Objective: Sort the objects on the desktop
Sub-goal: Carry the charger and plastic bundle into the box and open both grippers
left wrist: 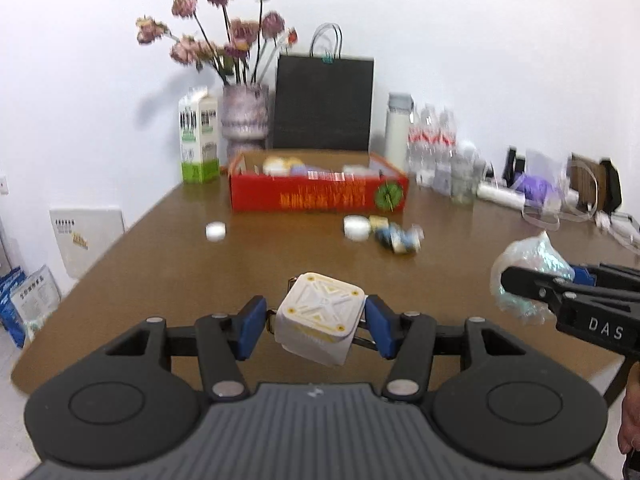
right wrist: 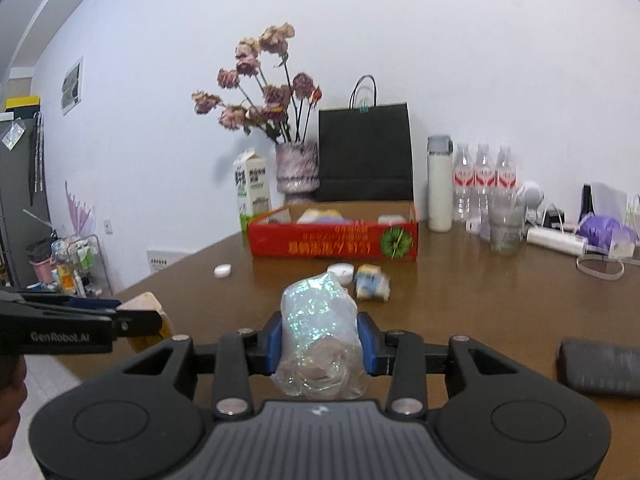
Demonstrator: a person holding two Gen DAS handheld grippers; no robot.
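My left gripper (left wrist: 316, 320) is shut on a cream cube-shaped box (left wrist: 320, 314) with a yellow pattern, held above the brown table (left wrist: 160, 264). My right gripper (right wrist: 320, 344) is shut on a crinkled iridescent plastic bag (right wrist: 320, 332); it also shows at the right of the left wrist view (left wrist: 528, 280). A red open cardboard box (left wrist: 320, 192) (right wrist: 332, 240) with several items inside stands at the back middle. Loose on the table lie a white cap (left wrist: 216, 231) (right wrist: 222, 270), a white round container (left wrist: 356, 227) (right wrist: 341, 271) and small blue-yellow packets (left wrist: 398, 236) (right wrist: 372, 280).
Behind the red box stand a milk carton (left wrist: 199, 140), a vase of dried flowers (left wrist: 244, 116), a black paper bag (left wrist: 322, 104), a white flask (left wrist: 398, 128) and water bottles (left wrist: 432, 140). Clutter lines the back right (left wrist: 552, 192). A dark grey object (right wrist: 600, 366) lies at the near right.
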